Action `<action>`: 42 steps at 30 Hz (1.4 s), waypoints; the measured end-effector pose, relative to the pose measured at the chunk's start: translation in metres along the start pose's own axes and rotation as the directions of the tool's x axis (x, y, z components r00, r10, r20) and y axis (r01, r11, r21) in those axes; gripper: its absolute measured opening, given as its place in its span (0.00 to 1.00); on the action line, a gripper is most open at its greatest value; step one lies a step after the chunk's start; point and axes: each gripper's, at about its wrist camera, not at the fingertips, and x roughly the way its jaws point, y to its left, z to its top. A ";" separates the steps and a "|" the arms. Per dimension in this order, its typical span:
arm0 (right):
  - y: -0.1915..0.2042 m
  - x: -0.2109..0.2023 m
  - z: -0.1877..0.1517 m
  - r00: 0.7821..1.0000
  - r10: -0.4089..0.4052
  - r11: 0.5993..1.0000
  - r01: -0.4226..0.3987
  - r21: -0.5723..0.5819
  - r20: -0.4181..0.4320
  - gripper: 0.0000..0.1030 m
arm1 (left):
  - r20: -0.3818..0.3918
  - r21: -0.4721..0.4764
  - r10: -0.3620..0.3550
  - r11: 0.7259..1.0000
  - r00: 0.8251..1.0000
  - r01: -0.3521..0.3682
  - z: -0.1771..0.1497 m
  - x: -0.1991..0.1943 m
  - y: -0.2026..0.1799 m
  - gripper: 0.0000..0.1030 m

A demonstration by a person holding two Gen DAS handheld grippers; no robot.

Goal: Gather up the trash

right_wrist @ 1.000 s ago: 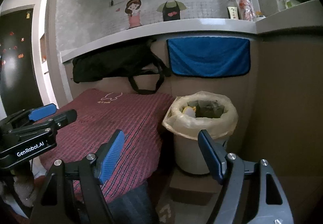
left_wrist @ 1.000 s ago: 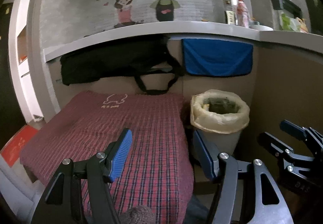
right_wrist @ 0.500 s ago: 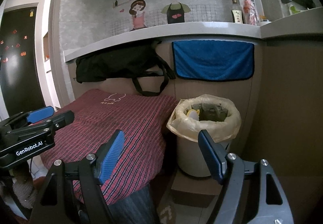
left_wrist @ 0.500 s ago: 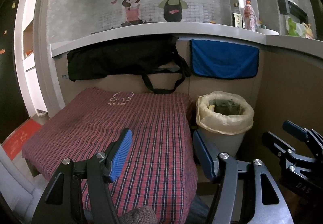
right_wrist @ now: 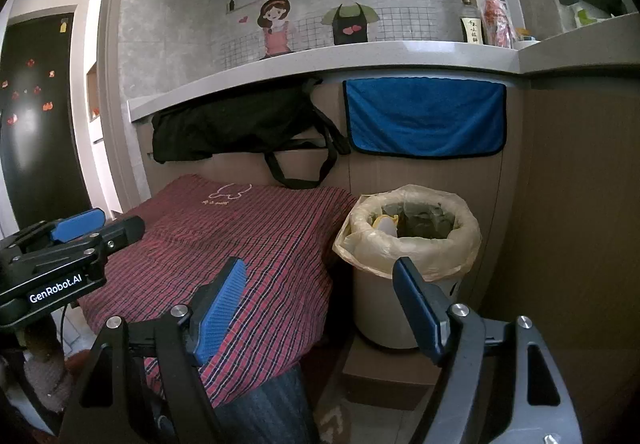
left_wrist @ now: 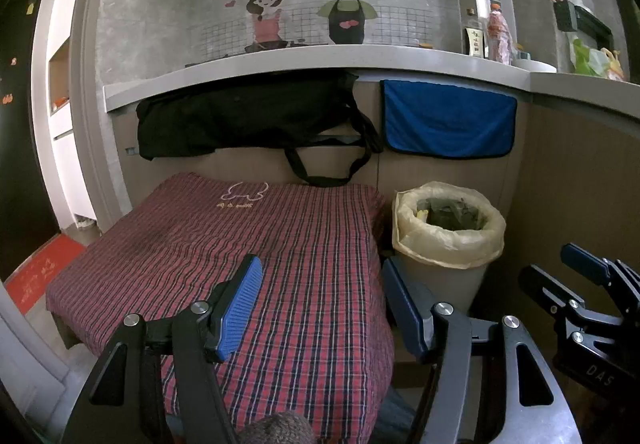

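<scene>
A white trash bin [left_wrist: 446, 244] [right_wrist: 384, 300] lined with a yellowish bag stands on the floor, right of a low table under a red plaid cloth [left_wrist: 256, 244] [right_wrist: 240, 240]. Dark leafy waste and something yellow [right_wrist: 385, 222] lie inside it. My left gripper [left_wrist: 320, 304] hovers open over the cloth's near right corner, nothing between its blue pads. My right gripper [right_wrist: 320, 308] is open too, empty, in front of the bin and the cloth's edge. Each gripper shows at the side of the other's view. No loose trash shows on the cloth.
A black bag [left_wrist: 248, 115] and a blue towel [left_wrist: 448, 119] hang from the grey counter [left_wrist: 320, 61] behind the table. Bottles [left_wrist: 496, 31] stand on the counter at right. A wood panel [right_wrist: 580, 203] closes the right side. A red mat [left_wrist: 36, 276] lies on the floor at left.
Both views have tilted up slightly, so the counter and bin sit lower in the picture. Both grippers stay open and empty.
</scene>
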 end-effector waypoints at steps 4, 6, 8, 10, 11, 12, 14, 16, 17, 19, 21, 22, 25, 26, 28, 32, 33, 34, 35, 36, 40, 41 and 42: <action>-0.001 0.001 0.000 1.000 0.003 1.000 -0.003 0.000 -0.001 0.71 | 0.000 0.003 -0.003 1.000 1.000 0.003 0.000 0.000 0.002 0.62; 0.000 0.000 0.000 1.000 0.000 1.000 0.000 -0.001 -0.001 0.71 | 0.003 0.003 -0.003 1.000 1.000 0.003 0.000 0.000 0.002 0.62; -0.001 0.000 0.000 1.000 0.002 1.000 -0.002 -0.001 0.000 0.71 | 0.002 0.001 -0.003 1.000 1.000 0.003 0.000 0.000 0.003 0.62; -0.001 0.001 0.001 1.000 0.002 1.000 -0.002 -0.001 0.000 0.71 | 0.001 -0.001 -0.002 1.000 1.000 0.002 0.000 0.001 0.003 0.62; -0.001 0.001 0.001 1.000 0.002 1.000 -0.002 -0.001 0.001 0.71 | 0.001 0.000 -0.001 1.000 1.000 0.001 0.000 0.001 0.003 0.62; -0.001 0.001 0.001 1.000 0.002 1.000 -0.002 -0.001 0.002 0.71 | 0.001 0.000 -0.001 1.000 1.000 0.001 0.000 0.001 0.003 0.62; 0.000 0.002 0.000 1.000 0.002 1.000 -0.002 0.001 0.003 0.72 | 0.002 -0.002 -0.002 1.000 1.000 0.002 0.000 0.001 0.003 0.62; 0.000 0.002 0.000 1.000 0.001 1.000 -0.001 0.002 -0.002 0.72 | 0.001 -0.001 -0.003 1.000 1.000 0.003 0.000 0.001 0.003 0.62; 0.000 0.003 0.000 1.000 0.002 1.000 -0.002 0.004 -0.003 0.72 | 0.001 -0.002 -0.002 1.000 1.000 0.002 0.000 0.001 0.003 0.62; -0.001 0.002 0.000 1.000 0.001 1.000 -0.001 0.006 -0.004 0.72 | 0.001 -0.003 0.000 1.000 1.000 0.000 0.000 0.001 0.002 0.62; -0.001 0.001 0.001 1.000 -0.001 1.000 0.001 0.006 -0.002 0.72 | 0.001 -0.004 0.000 1.000 1.000 0.000 0.000 0.001 0.002 0.62; 0.000 0.001 0.001 1.000 -0.001 1.000 0.001 0.005 -0.001 0.72 | 0.000 -0.003 -0.001 1.000 1.000 0.001 0.000 0.001 0.003 0.62; 0.000 0.000 0.001 1.000 -0.002 1.000 0.002 0.005 0.000 0.72 | 0.000 -0.004 -0.001 1.000 1.000 0.001 0.001 0.001 0.004 0.62; 0.000 0.000 0.001 1.000 -0.003 1.000 0.003 0.004 0.001 0.72 | 0.001 -0.004 -0.002 1.000 1.000 0.002 0.001 0.001 0.004 0.61; 0.000 -0.001 0.002 1.000 -0.006 1.000 0.006 0.004 0.003 0.72 | 0.001 -0.006 -0.001 1.000 1.000 0.001 0.001 0.001 0.004 0.62; 0.000 -0.002 0.002 1.000 -0.007 1.000 0.007 0.005 0.005 0.72 | 0.000 -0.005 -0.001 1.000 1.000 0.001 0.001 0.001 0.004 0.62; 0.000 -0.002 0.003 1.000 -0.007 1.000 0.007 0.004 0.005 0.72 | -0.001 -0.005 -0.001 1.000 1.000 0.001 0.001 0.001 0.004 0.62; 0.000 -0.002 0.003 1.000 -0.006 1.000 0.006 0.004 0.005 0.72 | 0.000 -0.006 0.000 1.000 1.000 0.000 0.001 0.001 0.004 0.62; -0.001 -0.002 0.003 1.000 -0.006 1.000 0.006 0.003 0.004 0.72 | 0.000 -0.006 0.000 1.000 1.000 0.000 0.001 0.001 0.003 0.62; 0.000 -0.002 0.002 1.000 -0.007 1.000 0.007 0.004 0.004 0.72 | 0.000 -0.007 0.001 1.000 1.000 -0.001 0.001 0.001 0.002 0.62; 0.000 -0.003 0.002 1.000 -0.009 1.000 0.009 0.005 0.005 0.72 | -0.001 -0.008 0.003 1.000 1.000 -0.003 0.001 0.001 0.001 0.62; 0.000 -0.002 0.003 1.000 -0.008 1.000 0.008 0.005 0.005 0.72 | -0.002 -0.008 0.002 1.000 1.000 -0.003 0.001 0.002 0.001 0.62; -0.001 -0.002 0.003 1.000 -0.007 1.000 0.007 0.005 0.005 0.72 | -0.002 -0.008 0.002 1.000 1.000 -0.002 0.001 0.001 0.001 0.62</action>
